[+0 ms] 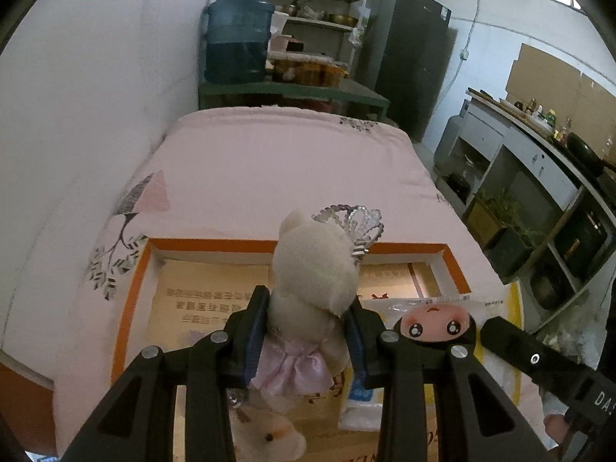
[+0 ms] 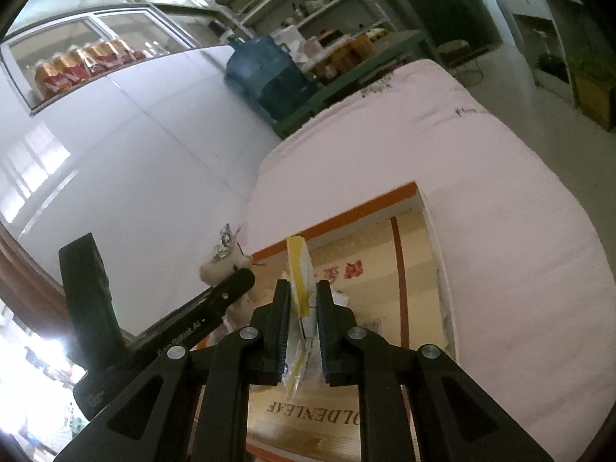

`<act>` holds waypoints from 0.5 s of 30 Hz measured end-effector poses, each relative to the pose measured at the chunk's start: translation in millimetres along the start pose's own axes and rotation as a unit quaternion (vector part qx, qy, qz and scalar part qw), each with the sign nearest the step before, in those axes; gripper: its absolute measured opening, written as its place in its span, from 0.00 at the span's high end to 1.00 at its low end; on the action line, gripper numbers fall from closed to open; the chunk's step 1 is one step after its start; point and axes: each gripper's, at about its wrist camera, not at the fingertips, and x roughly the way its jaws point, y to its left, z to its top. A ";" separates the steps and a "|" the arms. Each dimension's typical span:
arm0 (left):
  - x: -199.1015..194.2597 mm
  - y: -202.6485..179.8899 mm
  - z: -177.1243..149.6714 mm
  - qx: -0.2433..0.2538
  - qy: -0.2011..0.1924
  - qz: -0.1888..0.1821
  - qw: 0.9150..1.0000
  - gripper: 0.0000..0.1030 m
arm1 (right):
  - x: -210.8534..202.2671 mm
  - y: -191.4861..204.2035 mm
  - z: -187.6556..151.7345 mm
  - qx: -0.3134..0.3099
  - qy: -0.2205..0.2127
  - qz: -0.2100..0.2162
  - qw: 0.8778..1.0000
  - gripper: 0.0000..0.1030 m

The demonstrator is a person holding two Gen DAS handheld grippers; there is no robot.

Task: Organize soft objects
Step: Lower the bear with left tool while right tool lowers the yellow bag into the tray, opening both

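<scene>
My left gripper (image 1: 308, 304) is shut on a cream plush bear (image 1: 313, 265) with a silver crown and pink skirt, held upright over the open orange-rimmed cardboard box (image 1: 131, 296). Another plush toy (image 1: 269, 437) lies in the box below it. A small doll with a pink face (image 1: 433, 321) lies at the right on a plastic packet (image 1: 362, 404). My right gripper (image 2: 303, 292) is shut on a yellow-and-white plastic packet (image 2: 300, 269), held above the same box (image 2: 369, 246). The bear's head (image 2: 221, 265) and the left gripper body (image 2: 200, 323) show at its left.
The box sits on a pink quilted bed (image 1: 269, 161) against a white wall (image 1: 77, 96). Beyond the bed stand a blue water jug (image 1: 236, 38), shelves with jars (image 1: 308, 19), a dark fridge (image 1: 412, 54), and a counter (image 1: 539, 161) at the right.
</scene>
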 end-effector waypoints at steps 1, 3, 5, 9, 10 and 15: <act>2.4 -0.4 -0.5 0.002 0.002 -0.001 1.000 0.63 | 2.1 -3.2 -1.4 0.004 0.005 -0.002 1.000 0.85; 6.8 -0.8 -2.1 0.004 0.005 -0.004 1.000 0.63 | 4.8 -7.6 -3.8 0.010 0.010 -0.004 1.000 0.84; 11.5 -0.7 -3.3 0.006 0.011 -0.005 1.000 0.63 | 8.2 -11.7 -6.3 0.013 0.017 -0.008 1.000 0.84; 21.2 3.3 -6.1 0.002 0.024 -0.009 1.000 0.63 | 11.8 -15.3 -10.7 0.012 0.026 -0.017 0.999 0.81; 22.7 4.5 -7.0 0.002 0.025 -0.010 1.000 0.62 | 11.9 -15.5 -11.6 0.010 0.027 -0.021 0.999 0.78; 22.2 2.6 -9.7 0.018 0.024 -0.013 0.999 0.61 | 14.0 -17.0 -15.1 0.005 0.032 -0.036 0.999 0.60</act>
